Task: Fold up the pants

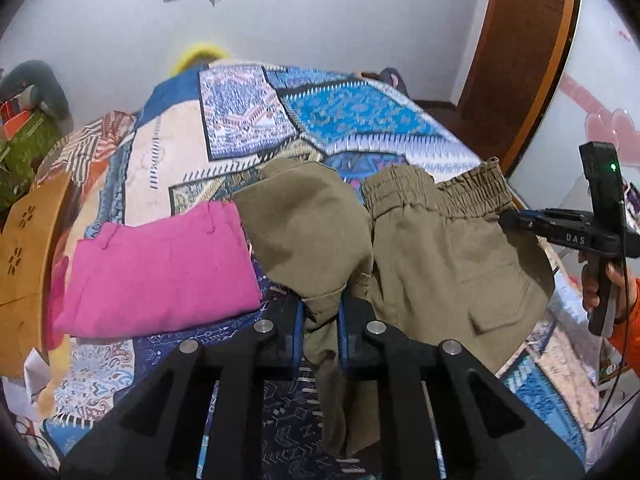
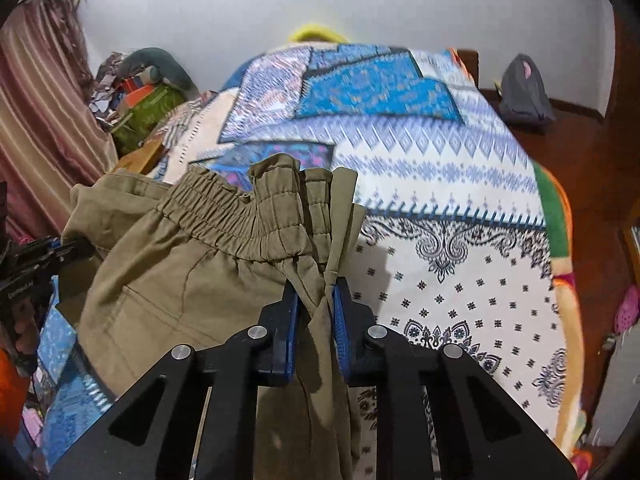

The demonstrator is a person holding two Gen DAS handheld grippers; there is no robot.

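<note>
Olive-khaki pants (image 1: 436, 256) with an elastic waistband hang lifted above a patterned bedspread (image 1: 248, 120). My left gripper (image 1: 322, 308) is shut on a bunched fold of the pants' fabric, which droops between its blue pads. In the right wrist view my right gripper (image 2: 316, 300) is shut on the gathered waistband end of the pants (image 2: 192, 264), with cloth hanging down between the fingers. The right gripper (image 1: 508, 216) also shows at the right of the left wrist view, held by a hand in an orange sleeve. The left gripper's body peeks in at the far left of the right wrist view.
Folded pink pants (image 1: 160, 272) lie on the bed left of the khaki pair. A wooden headboard panel (image 1: 28, 264) stands at the left. Clutter and a curtain (image 2: 36, 120) fill the left side, and a grey bag (image 2: 524, 92) sits on the floor beyond the bed (image 2: 460, 184).
</note>
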